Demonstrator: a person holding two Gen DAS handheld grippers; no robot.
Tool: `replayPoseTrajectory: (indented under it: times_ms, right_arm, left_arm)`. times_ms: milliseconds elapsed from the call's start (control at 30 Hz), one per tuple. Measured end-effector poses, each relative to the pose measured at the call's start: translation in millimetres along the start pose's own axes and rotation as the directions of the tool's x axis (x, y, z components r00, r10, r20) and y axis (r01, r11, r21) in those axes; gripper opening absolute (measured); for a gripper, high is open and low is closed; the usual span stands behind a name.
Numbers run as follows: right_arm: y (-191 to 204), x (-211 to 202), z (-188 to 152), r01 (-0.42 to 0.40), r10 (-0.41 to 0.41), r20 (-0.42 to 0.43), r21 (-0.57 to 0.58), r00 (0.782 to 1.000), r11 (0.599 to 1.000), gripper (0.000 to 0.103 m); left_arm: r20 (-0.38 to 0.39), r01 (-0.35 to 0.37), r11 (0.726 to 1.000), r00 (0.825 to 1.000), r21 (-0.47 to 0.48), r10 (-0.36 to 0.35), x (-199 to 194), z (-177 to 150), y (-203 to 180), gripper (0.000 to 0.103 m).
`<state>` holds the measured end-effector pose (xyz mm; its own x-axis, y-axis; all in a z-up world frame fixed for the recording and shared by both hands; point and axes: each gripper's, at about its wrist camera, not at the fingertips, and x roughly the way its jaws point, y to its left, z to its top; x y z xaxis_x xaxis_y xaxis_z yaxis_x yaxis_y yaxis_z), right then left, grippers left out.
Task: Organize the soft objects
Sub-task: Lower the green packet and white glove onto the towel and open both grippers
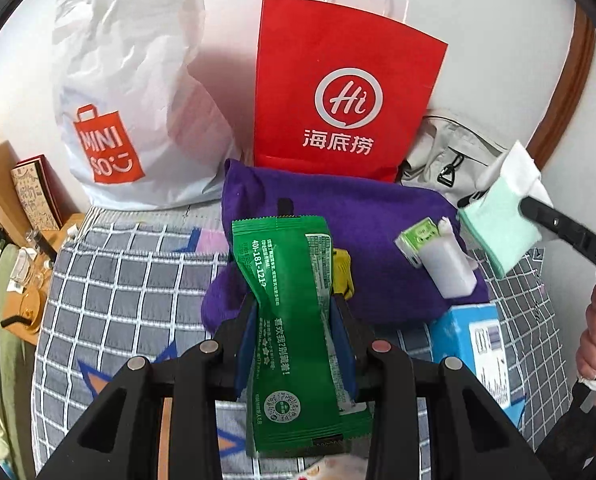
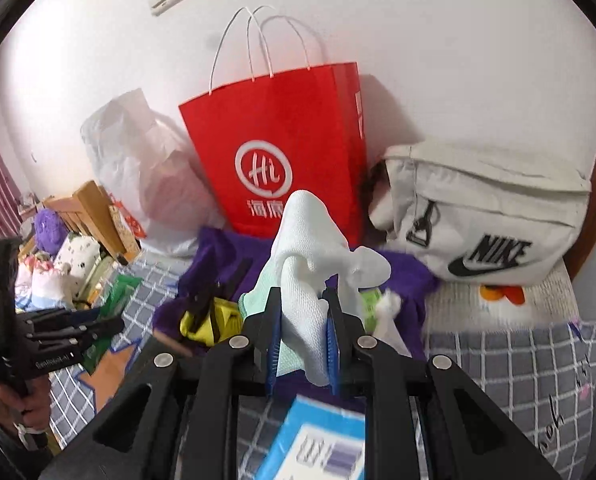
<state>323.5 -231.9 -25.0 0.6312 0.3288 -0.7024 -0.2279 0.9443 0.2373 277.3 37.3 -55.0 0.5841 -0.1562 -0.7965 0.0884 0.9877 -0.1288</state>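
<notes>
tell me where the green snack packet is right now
The green snack packet sits at the centre of the left wrist view, clamped between the left gripper fingers, held above the purple towel in front of the red Haidilao bag.

Both views are bright and evenly lit by soft daylight. The red paper bag (image 1: 346, 92) casts a faint pinkish shadow on the white wall just left of it, and a soft grey one to its right in the right wrist view. Fisheye distortion bends the edges, with black corners. Below the bag, the blue box (image 2: 318, 444) is blurred.
</notes>
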Motion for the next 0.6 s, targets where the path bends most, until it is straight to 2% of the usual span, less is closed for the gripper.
replayPoseTrajectory:
  times_ms: [333, 600]
  right_arm:
    - [-16.1, 36.1, 38.5, -0.022, 0.021, 0.022, 0.038, 1.000, 0.999, 0.020]
    - [-36.8, 85.7, 23.9, -0.020, 0.029, -0.085, 0.103, 0.996, 0.994, 0.020]
  left_arm:
    - [-0.045, 0.006, 1.000, 0.999, -0.030, -0.007, 35.8, 18.4, 12.1, 0.035]
    - [-0.088, 0.014, 1.000, 0.996, -0.020, -0.015, 67.9, 29.1, 13.4, 0.035]
